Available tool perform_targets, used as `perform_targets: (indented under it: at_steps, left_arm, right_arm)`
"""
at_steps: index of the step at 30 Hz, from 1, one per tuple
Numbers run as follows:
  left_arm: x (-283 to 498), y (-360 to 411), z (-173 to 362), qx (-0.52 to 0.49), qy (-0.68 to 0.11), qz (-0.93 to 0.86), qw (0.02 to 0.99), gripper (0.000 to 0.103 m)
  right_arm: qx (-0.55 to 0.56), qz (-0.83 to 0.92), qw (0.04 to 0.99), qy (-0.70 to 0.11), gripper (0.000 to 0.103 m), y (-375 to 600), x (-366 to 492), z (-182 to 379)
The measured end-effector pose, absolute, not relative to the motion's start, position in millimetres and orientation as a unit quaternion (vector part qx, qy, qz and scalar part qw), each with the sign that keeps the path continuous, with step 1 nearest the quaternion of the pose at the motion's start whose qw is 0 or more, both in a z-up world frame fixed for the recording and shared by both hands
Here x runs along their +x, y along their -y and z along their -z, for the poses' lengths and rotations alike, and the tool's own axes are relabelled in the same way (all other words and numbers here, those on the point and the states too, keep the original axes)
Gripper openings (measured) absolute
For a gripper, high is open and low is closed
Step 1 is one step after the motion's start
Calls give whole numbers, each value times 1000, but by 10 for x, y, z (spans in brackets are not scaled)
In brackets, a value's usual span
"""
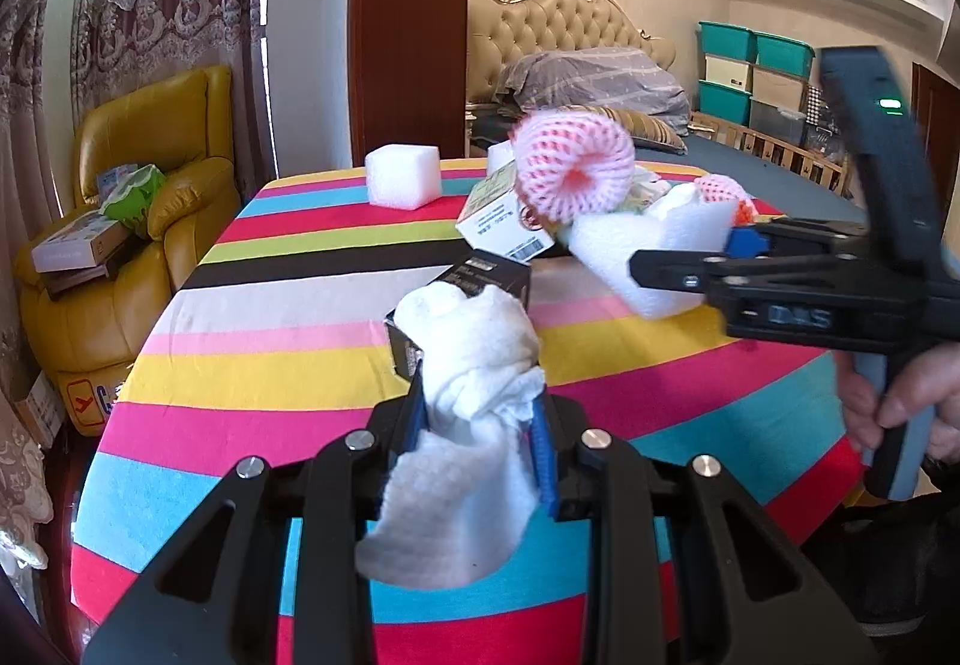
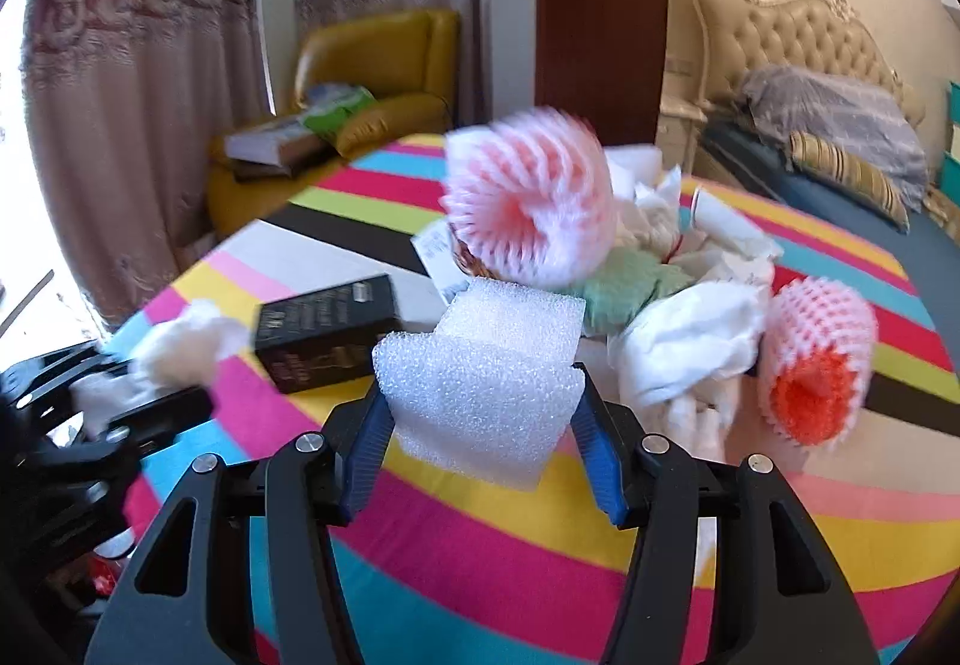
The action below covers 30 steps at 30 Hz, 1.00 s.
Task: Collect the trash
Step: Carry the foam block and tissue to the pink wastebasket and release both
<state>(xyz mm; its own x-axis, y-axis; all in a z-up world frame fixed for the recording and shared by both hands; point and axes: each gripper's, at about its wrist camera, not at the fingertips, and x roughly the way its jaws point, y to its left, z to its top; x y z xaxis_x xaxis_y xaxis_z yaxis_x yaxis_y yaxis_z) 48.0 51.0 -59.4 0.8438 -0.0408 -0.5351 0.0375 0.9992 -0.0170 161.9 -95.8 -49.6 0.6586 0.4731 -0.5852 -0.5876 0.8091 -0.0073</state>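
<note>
Here, both tools are loaded, so the step in hand looks like carrying picked-up trash to wherever it is being gathered.

At the lower centre of the left wrist view, the left hand-held gripper (image 1: 480, 419) is pinching a crumpled white paper towel (image 1: 474, 365), which bulges above the blue pads and hangs below them. Just beyond it, a black box (image 1: 474, 275) lies on the bench (image 1: 252, 365) with its striped cloth. Further back, toward the upper middle, a white foam cube (image 1: 403, 176) stands alone.

Moving right, a heap of rubbish sits at the middle: a pink foam fruit net (image 1: 573, 167) on top, a printed carton (image 1: 501, 221) beside it, and tissues. In the right wrist view a second, orange-lined fruit net (image 2: 819, 359) lies just right of that heap.

At the right of the left view, the right hand-held gripper (image 1: 678, 269) is clamped on a notched white foam block (image 2: 486, 383), held clear of the cloth.

No bin shows in either view. Next, I judge, each piece must be brought to the pile or container and let go without knocking the top net loose.
</note>
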Motion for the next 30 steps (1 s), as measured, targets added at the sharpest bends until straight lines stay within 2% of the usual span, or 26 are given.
perform_targets:
  at_steps: [12, 30]
  left_arm:
    - [472, -25, 324, 29, -250, 55, 966, 29]
    - [824, 1415, 33, 102, -207, 176, 957, 29]
  right_arm:
    - [-77, -259, 934, -234, 54, 1694, 1090, 233]
    - [-30, -142, 969, -200, 54, 2952, 917, 152]
